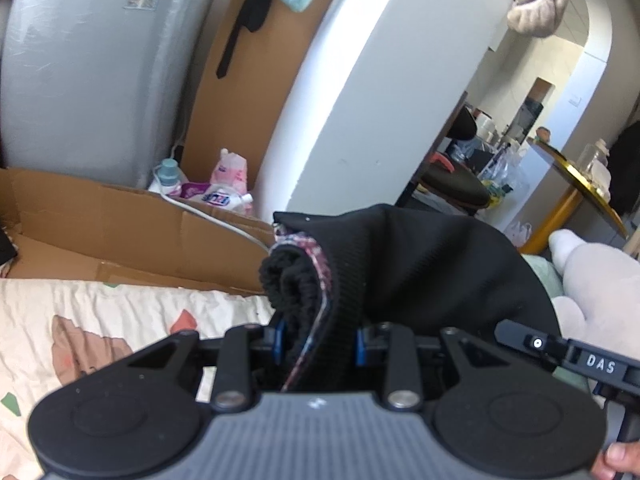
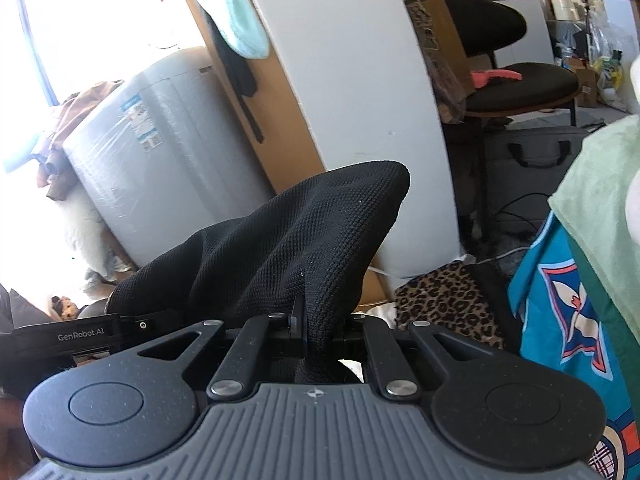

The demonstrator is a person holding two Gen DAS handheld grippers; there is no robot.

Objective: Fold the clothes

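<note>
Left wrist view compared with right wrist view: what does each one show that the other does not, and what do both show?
Only the left wrist view: the floral bedsheet, the flattened cardboard box and the garment's plaid lining.
Only the right wrist view: the leopard-print cloth and the teal printed fabric.
Both: the black knit garment clamped in the jaws, and the wrapped washing machine.

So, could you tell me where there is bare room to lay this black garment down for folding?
The floral bedsheet shows bare in the left wrist view, bordered behind by the flattened cardboard. The right is crowded: a leopard-print cloth, a teal printed fabric and a pale green towel. Both the left gripper and right gripper hold the black garment.
</note>
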